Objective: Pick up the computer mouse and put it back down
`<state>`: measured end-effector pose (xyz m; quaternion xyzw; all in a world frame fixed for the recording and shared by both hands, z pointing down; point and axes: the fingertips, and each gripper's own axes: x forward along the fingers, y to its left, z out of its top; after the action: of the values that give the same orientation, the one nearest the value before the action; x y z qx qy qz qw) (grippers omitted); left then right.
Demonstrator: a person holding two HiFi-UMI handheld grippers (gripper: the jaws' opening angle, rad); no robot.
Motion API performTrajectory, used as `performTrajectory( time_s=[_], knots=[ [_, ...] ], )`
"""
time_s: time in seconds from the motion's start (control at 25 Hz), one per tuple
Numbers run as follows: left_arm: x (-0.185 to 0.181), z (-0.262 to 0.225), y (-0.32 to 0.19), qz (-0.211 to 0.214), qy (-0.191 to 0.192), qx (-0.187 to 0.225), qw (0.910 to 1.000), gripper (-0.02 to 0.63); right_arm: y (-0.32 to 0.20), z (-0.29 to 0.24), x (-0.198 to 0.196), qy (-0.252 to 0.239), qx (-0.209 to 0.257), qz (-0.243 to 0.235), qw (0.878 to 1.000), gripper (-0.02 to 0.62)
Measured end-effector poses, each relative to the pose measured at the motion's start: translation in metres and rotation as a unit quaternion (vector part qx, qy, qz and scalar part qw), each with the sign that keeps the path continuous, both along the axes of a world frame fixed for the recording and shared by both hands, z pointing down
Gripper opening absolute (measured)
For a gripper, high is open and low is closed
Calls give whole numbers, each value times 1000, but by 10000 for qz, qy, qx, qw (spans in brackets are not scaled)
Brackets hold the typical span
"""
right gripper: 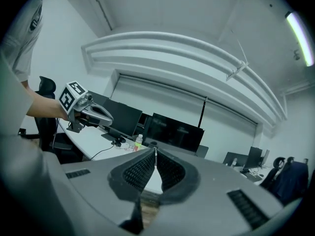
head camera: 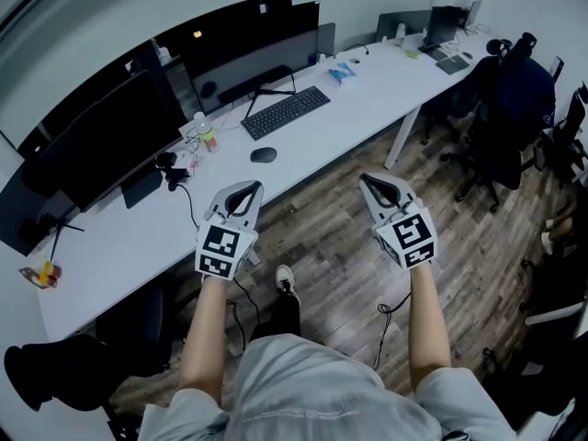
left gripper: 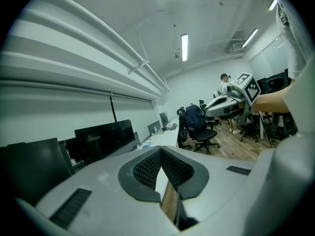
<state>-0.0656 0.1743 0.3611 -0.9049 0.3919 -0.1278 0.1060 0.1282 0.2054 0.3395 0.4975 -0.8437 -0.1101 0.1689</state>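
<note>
A dark computer mouse point(head camera: 264, 154) lies on the long white desk point(head camera: 367, 99), just in front of a black keyboard point(head camera: 286, 111). My left gripper point(head camera: 244, 189) hangs in the air off the desk's near edge, a little below and left of the mouse, jaws shut and empty. Further right, over the wooden floor, my right gripper point(head camera: 376, 184) is also shut on nothing. In the left gripper view the closed jaws point(left gripper: 160, 150) point along the room and the right gripper point(left gripper: 227, 102) shows. The right gripper view shows its shut jaws point(right gripper: 155, 154) and the left gripper point(right gripper: 86, 111). Neither gripper view shows the mouse.
Black monitors point(head camera: 110, 136) line the desk's far side. A small bottle point(head camera: 204, 136) and cables sit left of the mouse. Office chairs point(head camera: 505, 108) stand at the right; another chair point(head camera: 55, 375) is at lower left. The person's legs and a shoe point(head camera: 286, 278) are below.
</note>
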Motion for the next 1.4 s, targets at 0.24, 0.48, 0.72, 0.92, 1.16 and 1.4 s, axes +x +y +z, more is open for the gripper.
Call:
performTrajectory(
  time_s=[0.24, 0.48, 0.72, 0.92, 1.16, 1.4],
  knots=[
    [-21, 33, -77, -307, 56, -333, 9990, 12, -81, 20, -25, 177, -293, -381, 9987, 52],
    [-47, 53, -162, -526, 55, -627, 9966, 12, -180, 49, -67, 344, -763, -799, 9933, 88],
    [-72, 79, -240, -663, 23, -964, 9931, 12, -268, 96, -114, 562, -1394, -1213, 9812, 149],
    [-95, 107, -286, -796, 16, -1309, 9882, 12, -317, 144, -148, 709, -1934, -1477, 9673, 179],
    [-121, 148, -317, -833, 39, -1740, 9812, 13, -346, 203, -177, 1050, -2586, -1734, 9445, 236],
    [-127, 193, -323, -848, 112, -2215, 9714, 13, -354, 262, -187, 1376, -3103, -1819, 9229, 289]
  ],
)
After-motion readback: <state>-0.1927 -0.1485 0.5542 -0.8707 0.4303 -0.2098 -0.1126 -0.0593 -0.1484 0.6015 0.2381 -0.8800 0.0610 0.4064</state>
